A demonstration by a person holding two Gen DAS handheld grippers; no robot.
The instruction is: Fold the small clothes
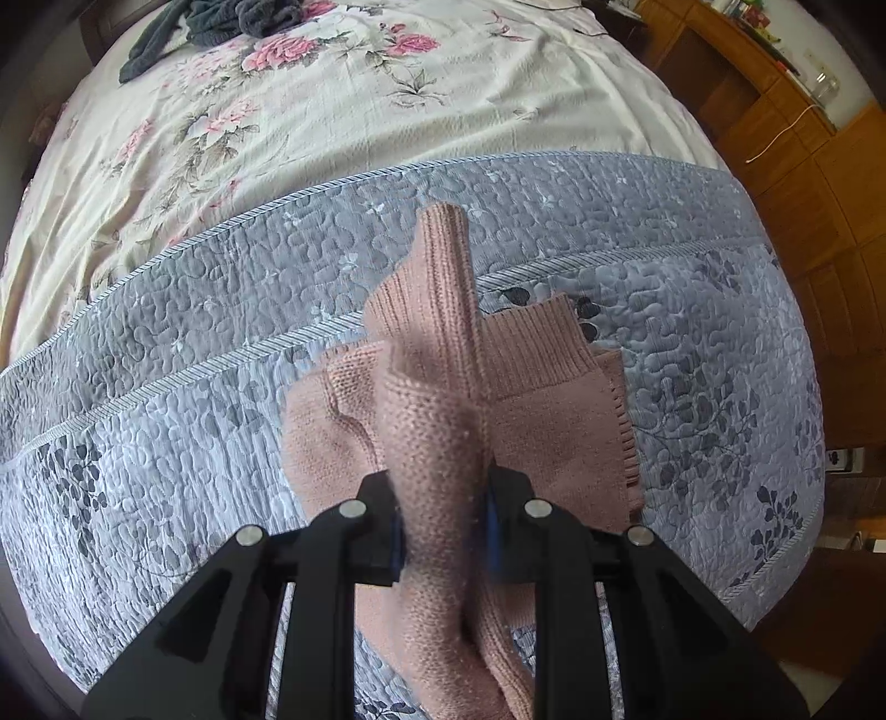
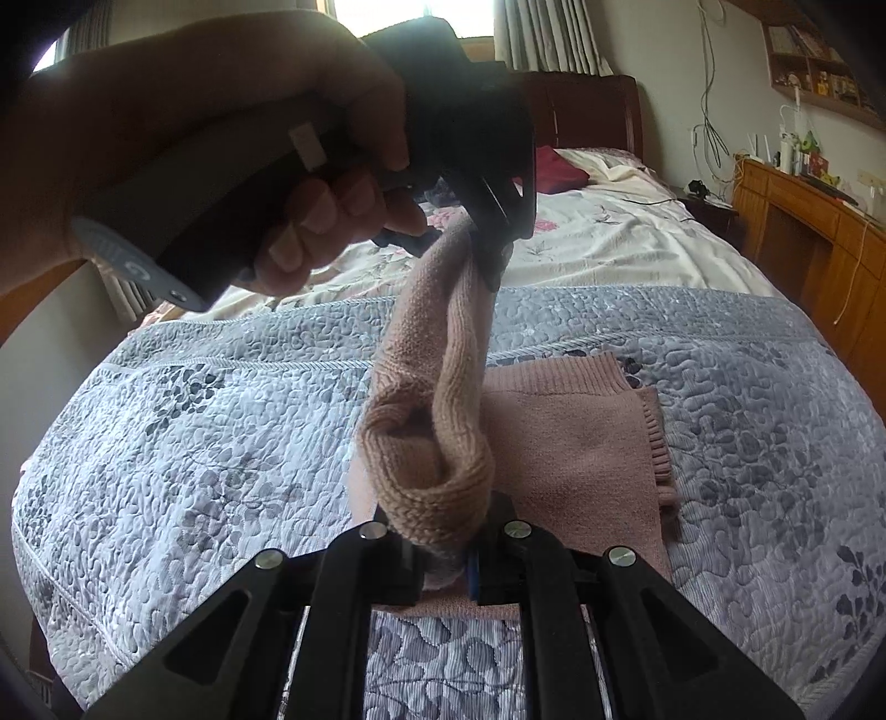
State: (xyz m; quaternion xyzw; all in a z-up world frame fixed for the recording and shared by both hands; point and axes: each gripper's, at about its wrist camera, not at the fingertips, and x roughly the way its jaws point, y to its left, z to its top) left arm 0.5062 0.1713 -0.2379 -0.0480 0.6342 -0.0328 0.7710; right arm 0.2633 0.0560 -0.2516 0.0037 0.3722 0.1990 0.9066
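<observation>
A small pink knitted sweater [image 1: 554, 421] lies partly folded on the grey quilt [image 1: 166, 421]. My left gripper [image 1: 446, 526] is shut on a bunched fold of it, which rises between the fingers. In the right wrist view, my right gripper [image 2: 446, 559] is shut on the other end of the same raised strip of the pink sweater [image 2: 581, 443]. The left gripper [image 2: 487, 243], held by a person's hand [image 2: 221, 111], grips the strip's upper end above the bed. The strip hangs slack between both grippers, above the flat part.
A floral bedsheet [image 1: 332, 111] covers the bed beyond the quilt, with dark clothes [image 1: 221, 27] heaped at its far end. A wooden cabinet [image 1: 803, 166] stands right of the bed. A dark red pillow [image 2: 559, 171] and a wooden headboard [image 2: 587, 111] are at the back.
</observation>
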